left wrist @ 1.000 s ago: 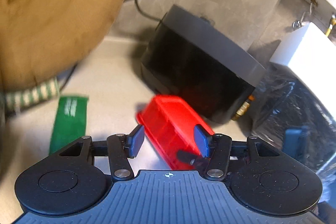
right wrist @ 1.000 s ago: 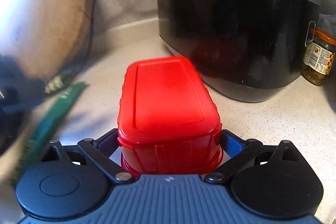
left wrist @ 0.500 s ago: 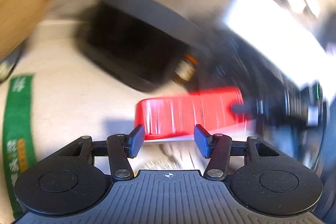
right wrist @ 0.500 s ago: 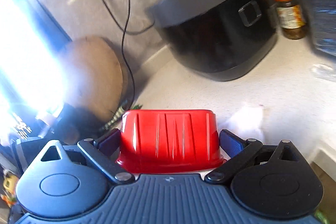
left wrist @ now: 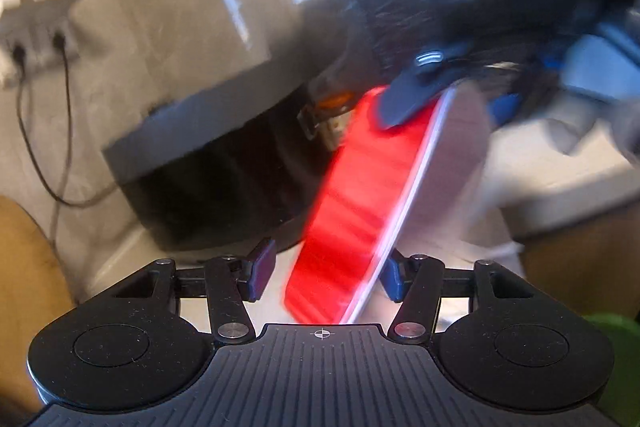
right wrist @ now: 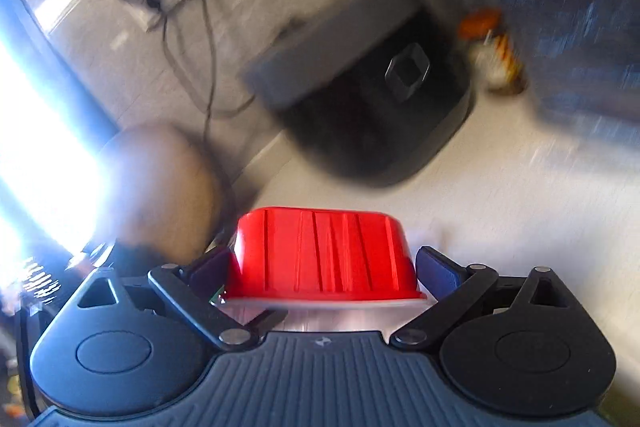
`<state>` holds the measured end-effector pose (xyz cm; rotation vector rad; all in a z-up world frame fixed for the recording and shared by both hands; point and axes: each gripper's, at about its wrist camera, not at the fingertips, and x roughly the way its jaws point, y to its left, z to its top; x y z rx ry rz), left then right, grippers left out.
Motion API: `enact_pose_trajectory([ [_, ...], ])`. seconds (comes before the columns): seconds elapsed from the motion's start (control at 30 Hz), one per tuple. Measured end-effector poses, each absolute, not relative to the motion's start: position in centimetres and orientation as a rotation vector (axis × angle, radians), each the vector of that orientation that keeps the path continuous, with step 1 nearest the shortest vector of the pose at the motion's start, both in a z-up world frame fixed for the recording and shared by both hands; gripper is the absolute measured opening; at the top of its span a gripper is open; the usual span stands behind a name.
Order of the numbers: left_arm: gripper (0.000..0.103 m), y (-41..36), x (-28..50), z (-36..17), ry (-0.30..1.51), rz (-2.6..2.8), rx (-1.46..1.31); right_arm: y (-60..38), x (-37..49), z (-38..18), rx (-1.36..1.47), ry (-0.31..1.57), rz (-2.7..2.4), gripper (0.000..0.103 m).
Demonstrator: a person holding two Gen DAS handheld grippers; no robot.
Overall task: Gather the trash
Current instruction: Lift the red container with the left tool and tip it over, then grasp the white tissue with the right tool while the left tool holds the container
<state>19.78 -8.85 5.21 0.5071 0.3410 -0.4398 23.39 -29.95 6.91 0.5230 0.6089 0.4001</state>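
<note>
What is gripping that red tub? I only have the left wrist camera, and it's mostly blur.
Observer: The right gripper has the red tub, with one pad pressed on each end of it.
Operator: And the orange thing half hidden behind the tub?
Observer: That is the lid of a jar, which stands on the counter close beside the black cooker.
</note>
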Motion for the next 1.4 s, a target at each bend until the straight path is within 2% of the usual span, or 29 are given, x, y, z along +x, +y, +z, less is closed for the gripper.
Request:
enact_pose_trajectory([
  [0.13,0.06,-8.0,27.2,5.7,0.523,-0.414,0.262,-31.4,23.4,7.6,0.426,0.519,0.266,0.098],
  [0.2,0.063,-7.0,29.7,5.3,0.58,-0.411,0.162,-32.4,23.1,7.3,0.411,0.513,0.255,0.098],
  [0.27,0.058,-6.4,30.7,4.5,0.61,-0.387,0.13,-33.3,22.9,6.7,0.403,0.514,0.24,0.098],
  [0.5,0.059,-6.2,32.5,2.1,0.724,-0.432,-0.091,-34.2,23.3,3.8,0.335,0.581,0.148,0.098],
  [0.6,0.058,-7.0,33.1,1.0,0.743,-0.411,-0.084,-33.6,22.8,3.1,0.249,0.602,0.091,0.098],
  [0.63,0.056,-7.4,33.2,0.7,0.751,-0.41,-0.082,-33.2,22.6,2.9,0.207,0.61,0.072,0.098],
  [0.67,0.045,-7.4,33.3,0.5,0.759,-0.414,-0.085,-32.9,22.2,2.7,0.16,0.618,0.055,0.098],
  [0.7,0.039,-7.9,33.4,0.5,0.764,-0.414,-0.081,-32.5,21.9,2.5,0.11,0.628,0.039,0.098],
  [0.77,0.023,-8.0,32.6,0.8,0.76,-0.413,-0.047,-31.8,21.1,2.2,0.034,0.65,0.012,0.099],
  [0.83,0.018,-7.0,31.3,1.6,0.748,-0.401,-0.038,-31.3,20.4,2.1,0.011,0.672,0.012,0.101],
  [1.07,0.019,0.8,24.4,4.2,0.641,-0.332,-0.117,-29.5,18.5,3.0,0.076,0.624,0.141,0.101],
  [1.23,0.019,7.6,18.7,5.0,0.641,-0.215,-0.196,-26.2,18.3,3.0,0.092,0.62,0.253,0.101],
  [1.4,0.019,12.5,13.0,5.0,0.629,-0.155,-0.224,-20.3,17.1,2.3,-0.008,0.612,0.363,0.101],
])
